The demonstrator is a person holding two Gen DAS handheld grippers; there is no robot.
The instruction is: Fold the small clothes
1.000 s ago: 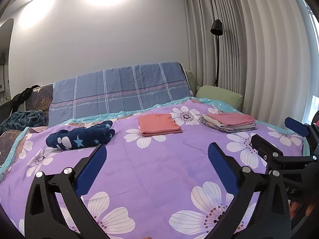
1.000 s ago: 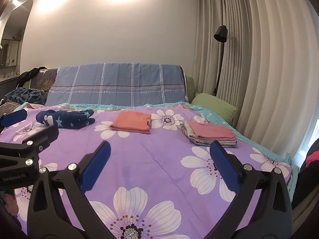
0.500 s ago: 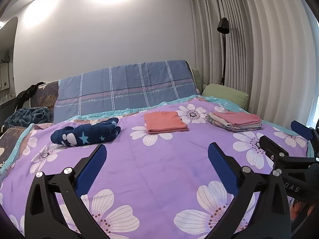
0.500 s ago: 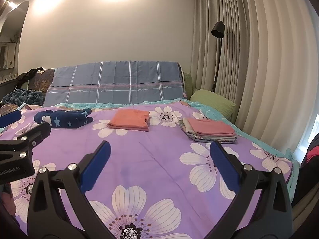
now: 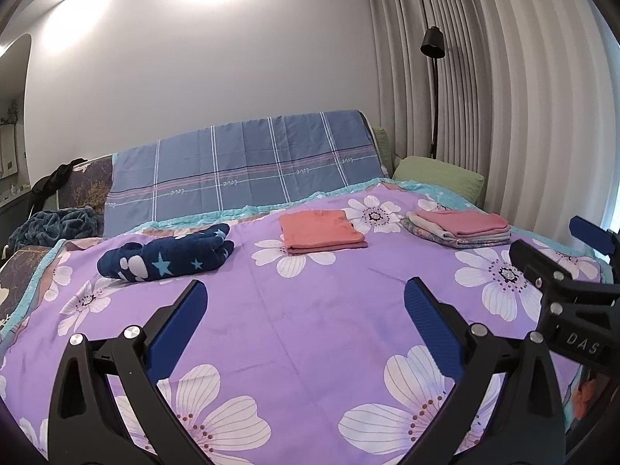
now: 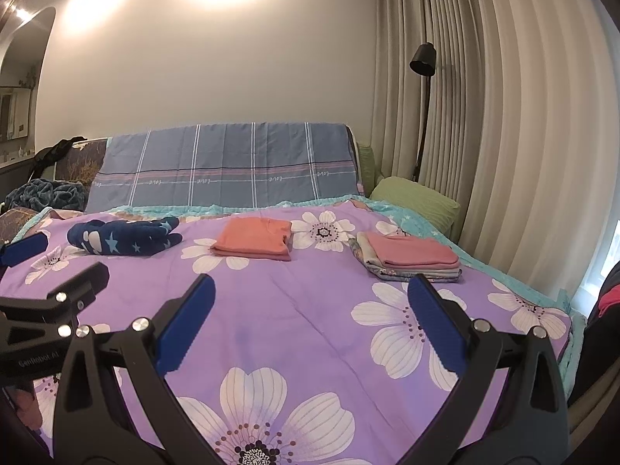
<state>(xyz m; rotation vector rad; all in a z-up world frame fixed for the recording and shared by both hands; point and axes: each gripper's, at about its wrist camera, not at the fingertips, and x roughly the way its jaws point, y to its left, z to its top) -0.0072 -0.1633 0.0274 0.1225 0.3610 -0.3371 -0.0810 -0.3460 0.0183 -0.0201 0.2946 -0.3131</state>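
Plainly, both grippers, left (image 5: 304, 310) and right (image 6: 310, 306), hang spread wide and empty. The navy bundle (image 5: 166, 257), seemingly the 1 piece unfolded, lies ahead-left, long axis crosswise, nearer the left gripper, on the bed (image 5: 310, 329).

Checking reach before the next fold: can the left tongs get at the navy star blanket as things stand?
Probably yes. The left tongs are open and hold nothing, and only bare purple bedspread lies between them and the navy star blanket. It sits ahead and to their left, so they would have to travel forward.
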